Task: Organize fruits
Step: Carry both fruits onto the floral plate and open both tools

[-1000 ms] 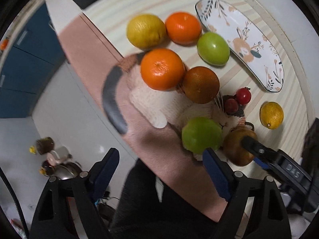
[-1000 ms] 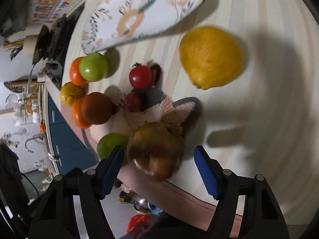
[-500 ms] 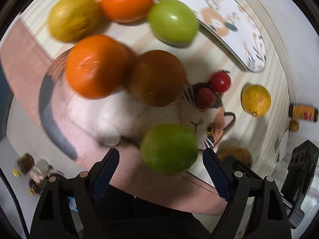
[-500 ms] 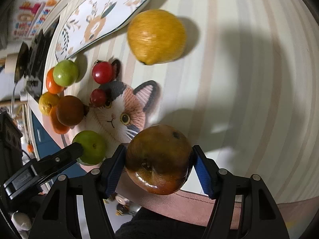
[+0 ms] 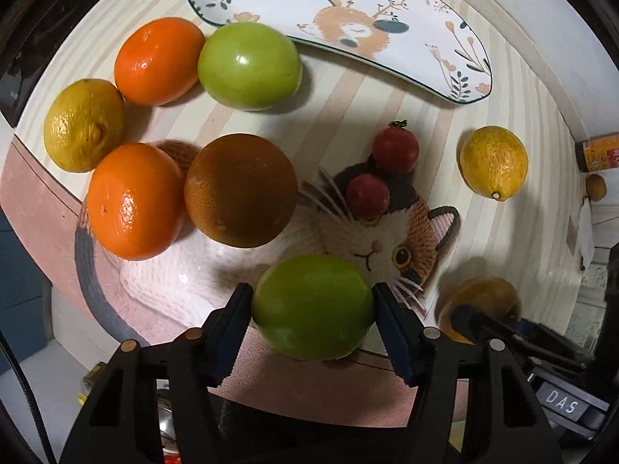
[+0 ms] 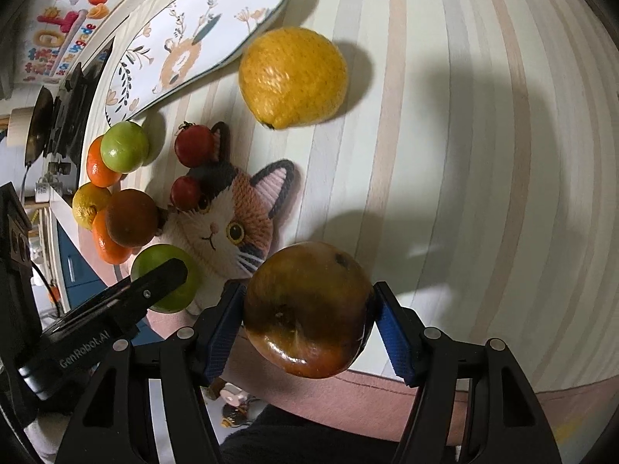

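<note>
My left gripper (image 5: pixel 313 309) is shut on a green fruit (image 5: pixel 313 305) near the mat's front edge; that fruit also shows in the right wrist view (image 6: pixel 166 278). My right gripper (image 6: pixel 307 309) is shut on a brown-green fruit (image 6: pixel 307 309), seen at the lower right of the left wrist view (image 5: pixel 479 301). On the striped mat lie two oranges (image 5: pixel 133 201), a brown fruit (image 5: pixel 240 189), another green fruit (image 5: pixel 249 65), two lemons (image 5: pixel 493 160) and two small red fruits (image 5: pixel 394 150). A floral plate (image 5: pixel 348 11) lies empty at the back.
A cat picture (image 5: pixel 387 239) is printed on the mat. The table's front edge runs just below both grippers, with floor and blue cabinets (image 5: pixel 15 263) beyond. A small jar (image 5: pixel 597 152) stands at the far right.
My left gripper moved in over the fruits and closed on the near green fruit. My right gripper closed on the brown-green fruit and now holds it.
</note>
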Demonstrator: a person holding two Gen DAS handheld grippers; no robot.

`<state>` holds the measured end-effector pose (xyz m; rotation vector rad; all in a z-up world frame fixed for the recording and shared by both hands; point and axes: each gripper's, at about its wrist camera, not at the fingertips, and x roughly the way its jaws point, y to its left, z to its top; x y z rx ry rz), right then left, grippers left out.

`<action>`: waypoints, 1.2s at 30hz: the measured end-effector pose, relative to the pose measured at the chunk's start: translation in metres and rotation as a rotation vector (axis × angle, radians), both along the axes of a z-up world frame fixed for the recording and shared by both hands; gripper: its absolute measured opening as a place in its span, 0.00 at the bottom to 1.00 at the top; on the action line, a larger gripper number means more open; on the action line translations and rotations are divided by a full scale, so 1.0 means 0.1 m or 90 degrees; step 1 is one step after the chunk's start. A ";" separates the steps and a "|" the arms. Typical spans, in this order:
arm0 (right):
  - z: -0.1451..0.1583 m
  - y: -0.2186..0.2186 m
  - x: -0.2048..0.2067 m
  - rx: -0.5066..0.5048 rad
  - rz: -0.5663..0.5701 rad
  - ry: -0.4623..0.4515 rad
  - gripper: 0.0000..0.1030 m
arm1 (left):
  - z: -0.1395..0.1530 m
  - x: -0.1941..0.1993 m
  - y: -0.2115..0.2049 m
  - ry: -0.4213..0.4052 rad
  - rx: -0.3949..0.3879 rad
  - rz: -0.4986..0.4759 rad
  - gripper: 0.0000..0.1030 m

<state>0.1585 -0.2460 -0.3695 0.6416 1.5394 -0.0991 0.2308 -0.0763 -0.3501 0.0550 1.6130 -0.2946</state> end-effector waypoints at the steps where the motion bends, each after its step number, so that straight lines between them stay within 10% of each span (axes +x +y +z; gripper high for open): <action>1: 0.03 -0.01 0.03 0.003 0.002 -0.005 0.66 | 0.02 0.00 -0.03 0.000 -0.002 0.001 0.58; 9: 0.67 -0.37 0.29 0.051 -0.010 -0.087 0.66 | 0.69 0.16 0.01 -0.016 -0.085 0.028 0.58; 16: 1.07 -0.67 1.16 0.016 -0.006 -0.177 0.66 | 1.29 1.18 -0.02 -0.108 -0.107 0.053 0.59; 22: 0.71 -0.69 2.02 -0.033 0.030 -0.171 0.66 | 0.69 2.12 -0.21 -0.076 -0.041 0.058 0.59; 36: 0.05 -0.55 2.54 -0.016 0.068 -0.105 0.67 | -0.09 2.54 -0.49 0.082 -0.061 0.063 0.59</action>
